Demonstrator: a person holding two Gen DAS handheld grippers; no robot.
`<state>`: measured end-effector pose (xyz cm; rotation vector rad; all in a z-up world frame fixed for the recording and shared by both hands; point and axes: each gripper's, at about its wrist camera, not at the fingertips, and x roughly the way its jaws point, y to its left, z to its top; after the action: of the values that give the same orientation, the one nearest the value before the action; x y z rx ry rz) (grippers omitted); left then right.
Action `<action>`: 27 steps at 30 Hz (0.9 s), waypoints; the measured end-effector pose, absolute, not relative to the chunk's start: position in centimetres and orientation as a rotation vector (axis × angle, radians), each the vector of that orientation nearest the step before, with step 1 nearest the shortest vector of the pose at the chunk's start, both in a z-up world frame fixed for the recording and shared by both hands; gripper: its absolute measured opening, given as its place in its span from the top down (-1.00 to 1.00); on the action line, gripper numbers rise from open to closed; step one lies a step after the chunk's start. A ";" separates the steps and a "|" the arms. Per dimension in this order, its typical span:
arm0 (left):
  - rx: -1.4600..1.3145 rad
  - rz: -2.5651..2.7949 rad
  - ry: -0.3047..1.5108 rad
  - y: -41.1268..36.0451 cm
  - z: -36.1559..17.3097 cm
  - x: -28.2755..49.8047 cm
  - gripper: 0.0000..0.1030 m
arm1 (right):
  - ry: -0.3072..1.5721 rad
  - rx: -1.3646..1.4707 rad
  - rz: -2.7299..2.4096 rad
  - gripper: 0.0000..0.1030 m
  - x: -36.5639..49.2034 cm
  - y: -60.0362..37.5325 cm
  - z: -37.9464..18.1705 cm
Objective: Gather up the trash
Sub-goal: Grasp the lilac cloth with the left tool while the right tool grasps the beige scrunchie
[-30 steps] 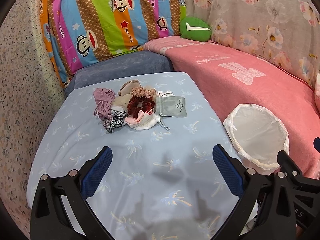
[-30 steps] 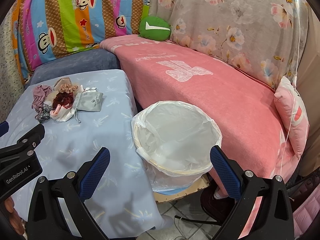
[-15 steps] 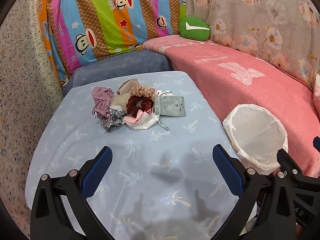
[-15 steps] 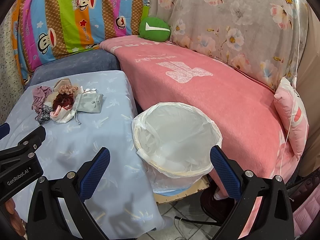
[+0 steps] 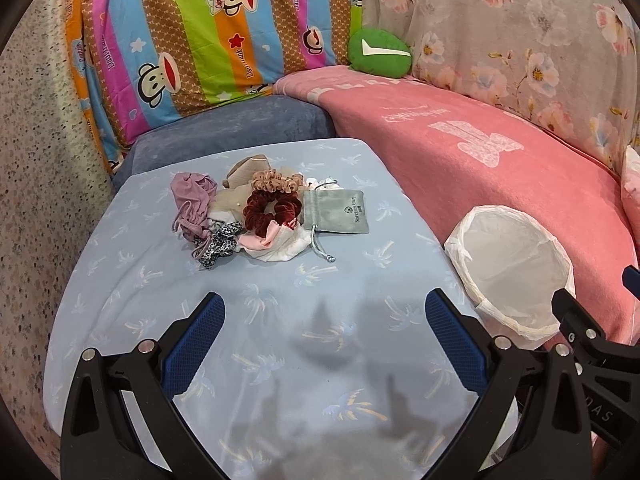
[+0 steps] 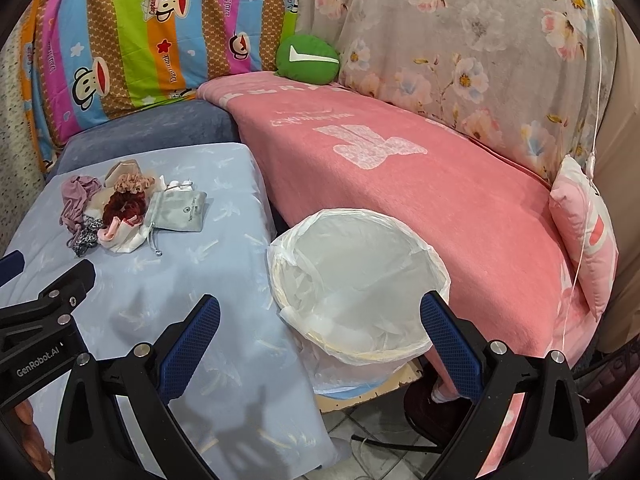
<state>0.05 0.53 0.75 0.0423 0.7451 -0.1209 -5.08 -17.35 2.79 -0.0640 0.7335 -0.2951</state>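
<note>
The trash sits as one loose pile (image 5: 256, 212) toward the far end of the bench (image 5: 160, 320), bunched so that one reach can get at all of it: scrunchies, a mauve rag, a grey pouch (image 5: 336, 212) and pale scraps, touching or overlapping. The bin (image 6: 356, 284), lined with a white bag, stands just off the bench's right edge, against the pink sofa (image 6: 420, 184), mouth up and apparently empty, so items likely need only a short carry sideways.

The left gripper (image 5: 324, 332) hovers over the bench's near end, pointed at the pile, jaws spread wide and holding nothing. The right gripper (image 6: 320, 336) hangs above the bin's near rim, jaws equally wide and empty. Neither touches anything; collecting has not begun.
</note>
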 end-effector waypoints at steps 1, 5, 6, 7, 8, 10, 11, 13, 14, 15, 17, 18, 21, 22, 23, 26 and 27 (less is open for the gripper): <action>0.041 -0.124 0.746 0.7 0.7 0.2 -0.87 | 0.733 -0.063 -0.293 -0.88 -4.9 -17.2 2.8; 0.040 -0.126 0.739 1.6 0.4 0.9 -0.87 | 0.731 -0.069 -0.284 -0.88 -3.5 -16.1 2.7; 0.039 -0.122 0.740 1.9 0.3 1.2 -0.87 | 0.730 -0.072 -0.282 -0.88 -3.2 -15.8 2.6; 0.036 -0.118 0.743 2.2 0.2 1.5 -0.87 | 0.731 -0.075 -0.280 -0.88 -2.9 -15.5 2.5; 0.030 -0.114 0.746 2.6 0.1 1.8 -0.87 | 0.732 -0.076 -0.278 -0.88 -2.6 -15.4 2.4; 0.023 -0.110 0.747 3.1 0.0 2.2 -0.87 | 0.732 -0.075 -0.273 -0.88 -2.0 -14.8 2.2; 0.023 -0.106 0.747 3.3 0.0 2.5 -0.87 | 0.731 -0.072 -0.268 -0.88 -1.6 -14.5 2.1; 0.018 -0.097 0.750 4.0 -0.1 3.2 -0.87 | 0.730 -0.069 -0.262 -0.88 -0.9 -14.0 1.8; 0.012 -0.095 0.753 4.4 -0.2 3.5 -0.87 | 0.733 -0.067 -0.260 -0.88 -0.3 -13.7 1.6; 0.009 -0.095 0.756 4.6 -0.3 3.7 -0.87 | 0.734 -0.064 -0.257 -0.88 0.0 -13.5 1.5; -0.001 -0.095 0.764 5.3 -0.5 4.3 -0.87 | 0.737 -0.053 -0.247 -0.88 0.9 -13.1 1.3; -0.007 -0.093 0.768 5.8 -0.6 4.7 -0.87 | 0.742 -0.049 -0.241 -0.88 1.5 -12.8 1.2; -0.015 -0.077 0.768 7.3 -0.8 6.0 -0.87 | 0.745 -0.049 -0.225 -0.88 2.9 -11.9 0.8; -0.018 -0.063 0.767 7.9 -0.9 6.5 -0.87 | 0.747 -0.050 -0.220 -0.88 3.5 -11.6 0.8; -0.021 -0.055 0.766 8.5 -1.0 6.9 -0.87 | 0.748 -0.049 -0.214 -0.88 4.1 -11.3 0.7; -0.050 -0.042 0.778 10.6 -1.3 8.7 -0.87 | 0.757 -0.040 -0.194 -0.88 5.9 -10.2 0.1; -0.065 -0.037 0.782 11.6 -1.5 9.4 -0.87 | 0.761 -0.037 -0.187 -0.87 6.5 -9.9 -0.1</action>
<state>9.44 11.62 -1.52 -0.0654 0.7816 -0.0373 6.52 -9.87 -0.10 -0.0372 0.7614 -0.1874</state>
